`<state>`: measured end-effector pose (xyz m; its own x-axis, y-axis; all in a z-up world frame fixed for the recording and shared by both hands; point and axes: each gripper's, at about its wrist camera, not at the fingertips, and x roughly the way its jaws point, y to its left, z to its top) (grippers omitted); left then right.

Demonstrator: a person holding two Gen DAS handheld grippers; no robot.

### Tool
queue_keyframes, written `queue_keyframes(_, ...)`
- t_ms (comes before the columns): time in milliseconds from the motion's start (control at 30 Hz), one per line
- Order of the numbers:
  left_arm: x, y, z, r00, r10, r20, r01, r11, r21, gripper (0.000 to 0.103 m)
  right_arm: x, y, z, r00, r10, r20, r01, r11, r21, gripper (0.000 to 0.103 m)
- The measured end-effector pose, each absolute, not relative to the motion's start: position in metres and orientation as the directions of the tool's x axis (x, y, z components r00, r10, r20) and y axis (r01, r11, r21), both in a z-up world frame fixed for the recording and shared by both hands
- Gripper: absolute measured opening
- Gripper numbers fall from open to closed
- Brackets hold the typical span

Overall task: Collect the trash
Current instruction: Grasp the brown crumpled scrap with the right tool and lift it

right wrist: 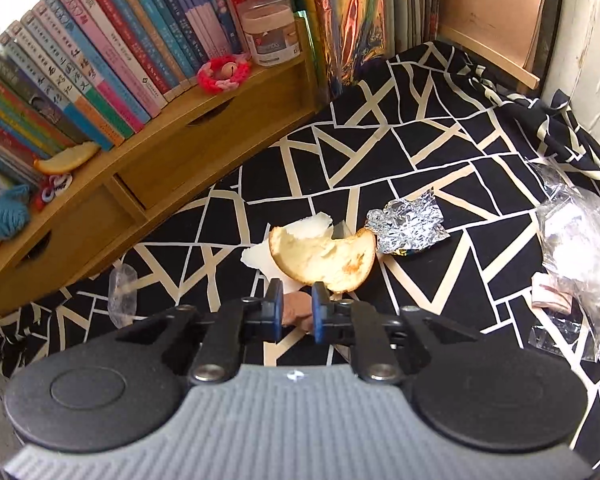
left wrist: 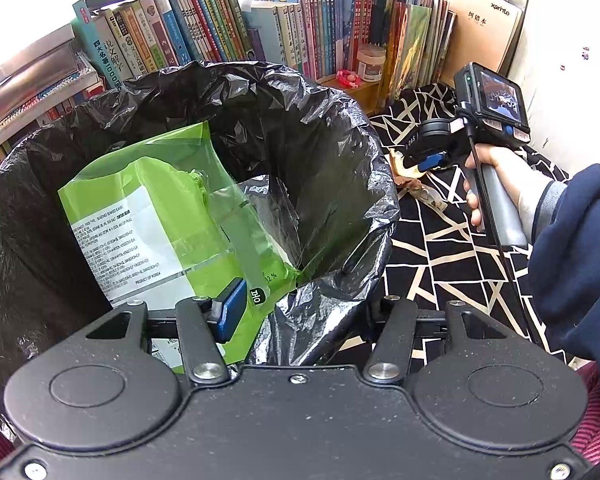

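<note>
A bin lined with a black bag point(left wrist: 320, 128) fills the left wrist view, and a green packet point(left wrist: 160, 208) stands inside it. My left gripper point(left wrist: 296, 300) is shut on the bin's near rim. Its left blue pad point(left wrist: 230, 308) is inside, against the packet; the other finger is hidden behind the bag. On the black-and-cream cloth point(right wrist: 420, 140) lies a pale curved peel point(right wrist: 324, 256), just ahead of my right gripper point(right wrist: 296, 292). That gripper's pads stand close together, with a brown scrap point(right wrist: 296, 312) filling the gap between them. The right gripper point(left wrist: 428, 164) also shows beside the bin, held by a hand.
Crumpled foil point(right wrist: 408, 228) lies right of the peel, with white paper point(right wrist: 254, 256) under it. A clear plastic bag point(right wrist: 580, 248) is at the right and a small clear wrapper point(right wrist: 122, 292) at the left. A wooden shelf point(right wrist: 160, 160) of books borders the cloth, with another peel slice point(right wrist: 66, 160) on it.
</note>
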<state>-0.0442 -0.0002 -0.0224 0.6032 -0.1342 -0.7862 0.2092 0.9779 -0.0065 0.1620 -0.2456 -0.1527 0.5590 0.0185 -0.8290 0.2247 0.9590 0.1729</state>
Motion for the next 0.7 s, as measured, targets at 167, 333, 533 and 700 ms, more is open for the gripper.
queue_keyframes(167, -0.044, 0.0, -0.023, 0.606, -0.133, -0.784, 0.211, 0.977, -0.003, 0.052, 0.172, -0.235, -0.174, 0.513, -0.012, -0.859, 0.202, 0.973, 0.107, 0.068)
queue_keyframes(333, -0.044, 0.0, -0.023, 0.606, -0.134, -0.784, 0.211, 0.977, -0.003, 0.052, 0.179, -0.23, -0.197, 0.441, -0.044, -0.896, 0.252, 0.965, 0.077, 0.042)
queue_keyframes(533, -0.044, 0.0, -0.022, 0.607, -0.137, -0.783, 0.212, 0.977, -0.007, 0.052, 0.165, -0.243, -0.174, 0.466, 0.037, -0.884, 0.301, 0.933, 0.197, 0.025)
queue_keyframes(700, -0.045, 0.0, -0.022, 0.607, -0.135, -0.783, 0.21, 0.978, -0.006, 0.052, 0.151, -0.253, -0.139, 0.509, 0.17, -0.844, 0.306, 0.881, 0.362, 0.025)
